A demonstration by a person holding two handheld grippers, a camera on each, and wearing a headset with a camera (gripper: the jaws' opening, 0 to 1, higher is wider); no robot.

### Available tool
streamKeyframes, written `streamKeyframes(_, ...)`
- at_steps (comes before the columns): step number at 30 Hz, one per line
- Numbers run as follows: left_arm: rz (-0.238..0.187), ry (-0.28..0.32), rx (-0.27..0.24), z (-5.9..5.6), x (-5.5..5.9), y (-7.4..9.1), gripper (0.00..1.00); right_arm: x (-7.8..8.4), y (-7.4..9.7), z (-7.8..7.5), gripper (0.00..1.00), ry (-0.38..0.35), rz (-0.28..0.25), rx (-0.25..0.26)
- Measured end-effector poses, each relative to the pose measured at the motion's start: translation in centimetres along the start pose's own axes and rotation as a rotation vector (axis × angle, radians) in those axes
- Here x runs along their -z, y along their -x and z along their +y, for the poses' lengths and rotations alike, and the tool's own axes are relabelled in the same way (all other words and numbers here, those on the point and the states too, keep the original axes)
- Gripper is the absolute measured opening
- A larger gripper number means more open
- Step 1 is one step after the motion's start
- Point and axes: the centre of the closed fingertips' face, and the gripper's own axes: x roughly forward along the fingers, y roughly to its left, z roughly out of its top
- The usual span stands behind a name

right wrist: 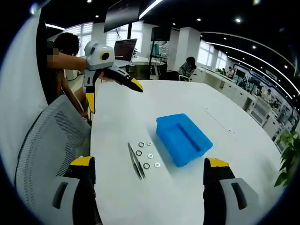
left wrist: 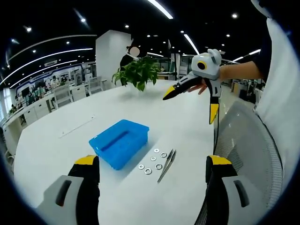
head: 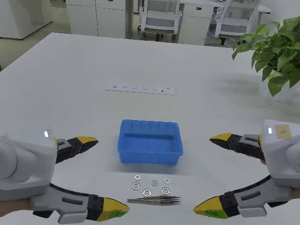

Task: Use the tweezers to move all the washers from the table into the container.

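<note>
Blue container (head: 149,158) sits mid-table, open side up; six washers (head: 154,182) lie loose on the table (head: 70,84) just on its near side, apart from its wall. Tweezers (head: 154,200) lie flat just nearer again, approx parallel to the near edge; close to the washers, touching or not can't tell.

L gripper (head: 107,173) hangs over the near-left part of the table, R gripper (head: 207,174) over the near-right. Both have jaws wide apart, yellow tips pointing inward toward the washers and tweezers btwn them. The way from either gripper to the tweezers is bare tabletop.

Other stuff: white power strip (head: 140,88) lies flat past the container toward the far edge, well apart from it; leafy plant (head: 276,47) stands by the right edge, well apart from the container. A mesh chair back (left wrist: 248,140) stands just off the near edge, beside the person's sleeve.

Open room: bare tabletop left, right and beyond the container. In the gripper views the near edge runs near the tweezers.

Surface is white, smooth, matte w/ soft shadows. Room is an open office; white cabinets (head: 98,16) and office chairs (head: 161,16) stand beyond the far edge, strip lights (left wrist: 159,8) overhead, people at desks (right wrist: 190,65) further off.
</note>
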Motion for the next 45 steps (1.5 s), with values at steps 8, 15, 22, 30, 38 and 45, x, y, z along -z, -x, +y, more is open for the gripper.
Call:
streamKeyframes(8, 0.015, 0.003, -0.012, 0.3, 0.6, -0.6, 1.0, 0.1, -1.1, 0.0, 0.94, -0.01, -0.006, -0.009)
streamKeyframes(15, 0.03, 0.007, 0.003, 0.0, 1.3, -1.1, 1.0, 0.6, -2.0, 0.1, 0.92, -0.014, 0.004, -0.04)
streamKeyframes(22, 0.054, 0.013, 0.011, 0.3, 2.2, -1.3, 1.0, 0.8, -2.3, -0.8, 0.92, -0.021, 0.008, -0.044)
streamKeyframes(30, 0.049, 0.023, 0.016, 0.6, 2.0, -1.7, 1.0, 1.2, -2.4, -1.2, 0.92, -0.032, 0.015, -0.039)
streamKeyframes(38, 0.052, 0.013, 0.026, 0.9, 1.9, -1.9, 1.0, 1.7, -2.6, -1.0, 0.92, -0.048, 0.023, -0.039)
streamKeyframes(45, 0.048, 0.01, 0.023, 1.2, 1.7, -2.0, 1.0, 1.8, -2.7, -1.1, 0.92, -0.05, 0.026, -0.039)
